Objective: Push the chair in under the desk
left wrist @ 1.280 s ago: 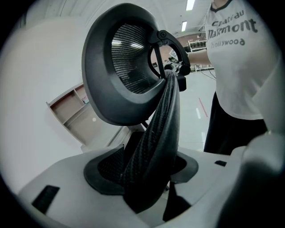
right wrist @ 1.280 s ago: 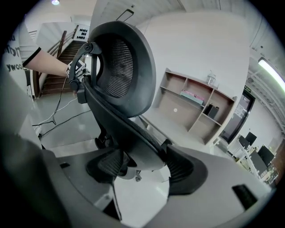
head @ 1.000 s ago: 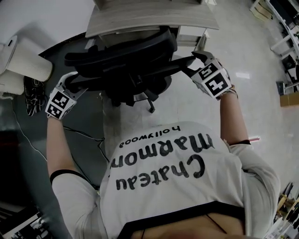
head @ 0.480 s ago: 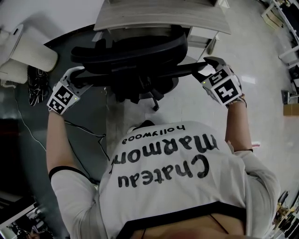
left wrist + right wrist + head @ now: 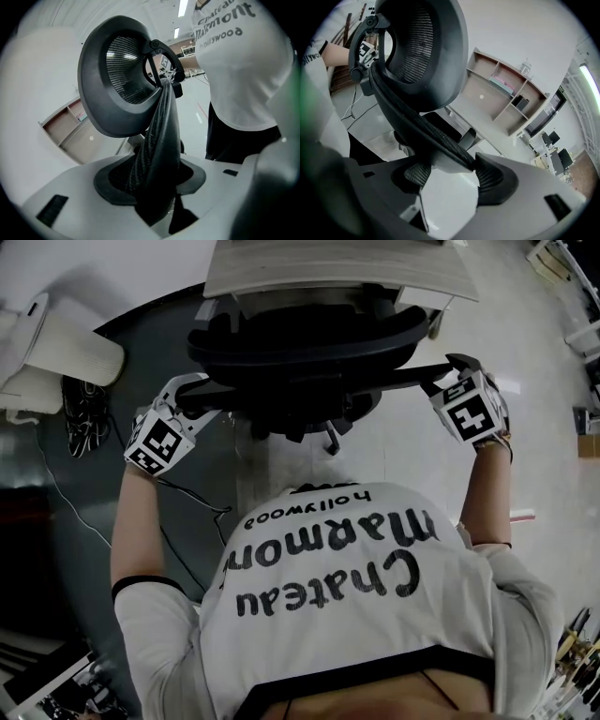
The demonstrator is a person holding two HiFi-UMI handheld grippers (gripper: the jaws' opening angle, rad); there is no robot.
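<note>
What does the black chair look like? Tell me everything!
The chair is a black office chair with a mesh backrest, a curved headrest and a wheeled base. It stands upright, right at the desk front edge. The left gripper, jaws just closing, and the right gripper each clamp a side edge of its backrest.

Noted a white roll (image 5: 70, 348) at the upper left, a thin black cable (image 5: 195, 497) across the dark floor mat (image 5: 56, 549), and open shelves (image 5: 506, 89) by the wall.
</note>
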